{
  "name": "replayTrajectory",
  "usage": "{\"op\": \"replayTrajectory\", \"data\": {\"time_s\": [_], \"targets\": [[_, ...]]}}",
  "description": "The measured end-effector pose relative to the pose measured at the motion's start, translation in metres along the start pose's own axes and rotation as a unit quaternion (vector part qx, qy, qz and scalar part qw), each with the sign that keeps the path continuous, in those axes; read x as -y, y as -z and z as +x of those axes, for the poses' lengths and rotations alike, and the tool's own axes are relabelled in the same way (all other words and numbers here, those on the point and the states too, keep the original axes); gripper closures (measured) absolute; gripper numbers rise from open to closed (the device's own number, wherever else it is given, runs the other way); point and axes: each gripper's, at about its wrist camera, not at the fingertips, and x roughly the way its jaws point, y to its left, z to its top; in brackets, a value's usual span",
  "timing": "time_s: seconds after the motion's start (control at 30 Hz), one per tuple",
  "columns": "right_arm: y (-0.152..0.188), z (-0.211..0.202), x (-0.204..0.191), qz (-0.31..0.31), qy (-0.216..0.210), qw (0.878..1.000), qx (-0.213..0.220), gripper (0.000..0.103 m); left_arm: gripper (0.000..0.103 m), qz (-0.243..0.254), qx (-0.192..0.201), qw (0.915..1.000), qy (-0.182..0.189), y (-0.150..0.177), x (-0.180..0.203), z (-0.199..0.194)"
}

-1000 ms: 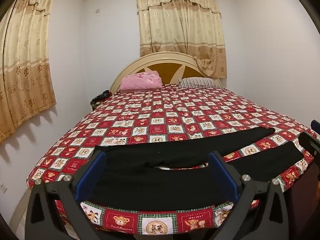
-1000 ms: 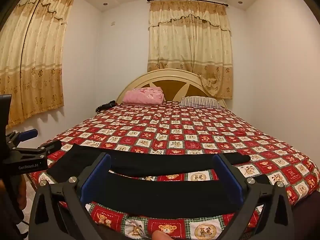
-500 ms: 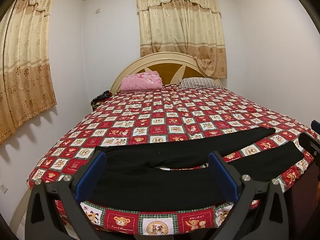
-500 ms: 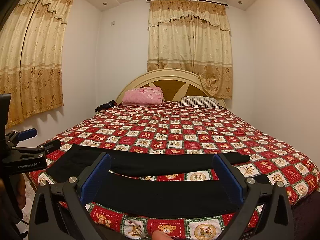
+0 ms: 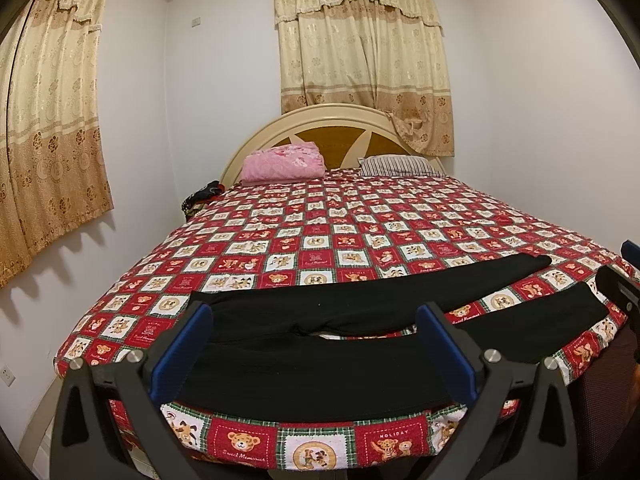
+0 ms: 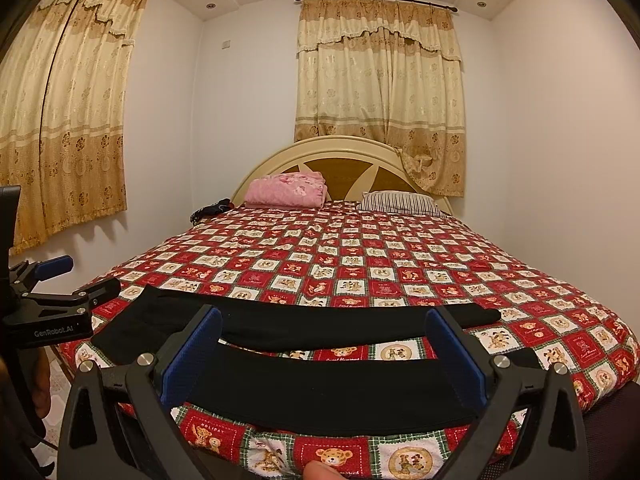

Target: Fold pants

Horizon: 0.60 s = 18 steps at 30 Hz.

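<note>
Bedroom with gold curtains: from the left wrist view, black pants [image 5: 360,344] lie flat across the teddy-bear bedspread [image 5: 320,240] near its foot edge, legs splayed rightward, ready for folding. Left gripper [image 5: 316,348] hovers with fingers spread, holding nothing.

From the right wrist view, right gripper [image 6: 320,348] likewise gapes empty; its frame hides part of the nearer leg.

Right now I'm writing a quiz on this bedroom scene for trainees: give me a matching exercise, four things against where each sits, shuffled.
Things:
1. black pants
2. pink blanket
3. striped pillow
4. left gripper

Places:
A. at the headboard, on the right side
B. open, poised above the foot of the bed
C. spread flat across the near edge of the bed
D. folded at the headboard, on the left side

Pairs: 1-C, 2-D, 3-A, 4-B
</note>
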Motion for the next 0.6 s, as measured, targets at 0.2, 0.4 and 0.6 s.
{"op": "replayTrajectory", "data": {"time_s": [0.2,0.4,0.6], "targets": [[-0.0002,0.0001,-0.0004,0.0,0.001,1.0,-0.001,0.001,0.0,0.001,0.0,1.0,0.0,0.0002,-0.0005,0.0],[0.003,0.0024,0.0009,0.0,0.001,1.0,-0.002,0.001,0.0,-0.001,-0.001,1.0,0.001,0.0005,-0.0023,0.0005],[0.0029,0.0026,0.0006,0.0,0.001,1.0,-0.002,0.001,0.0,-0.002,-0.001,1.0,0.001,0.0011,-0.0064,0.0003]]}}
